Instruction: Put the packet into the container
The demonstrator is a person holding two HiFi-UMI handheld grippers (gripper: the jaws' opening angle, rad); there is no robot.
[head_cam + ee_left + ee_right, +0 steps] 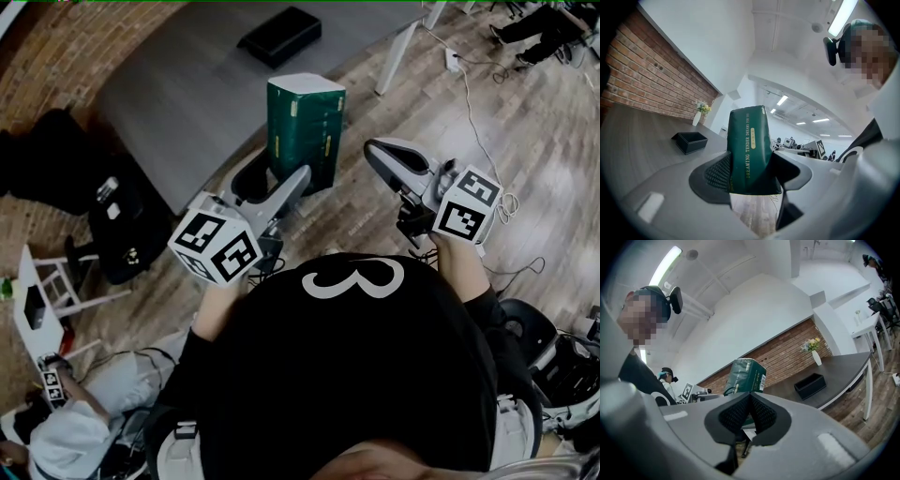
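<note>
the left gripper (277, 185) is clamped on the green packet (306, 129) — both pads press its lower sides, and the packet stands upright, printed face toward that gripper's camera. it hangs in the air by the near edge of the grey table (178, 103). the black container (279, 36) sits on the table's far side, well apart from the packet, open side up. the right gripper (389, 155) is beside the packet, not touching it — its jaws are together with nothing between them.
</note>
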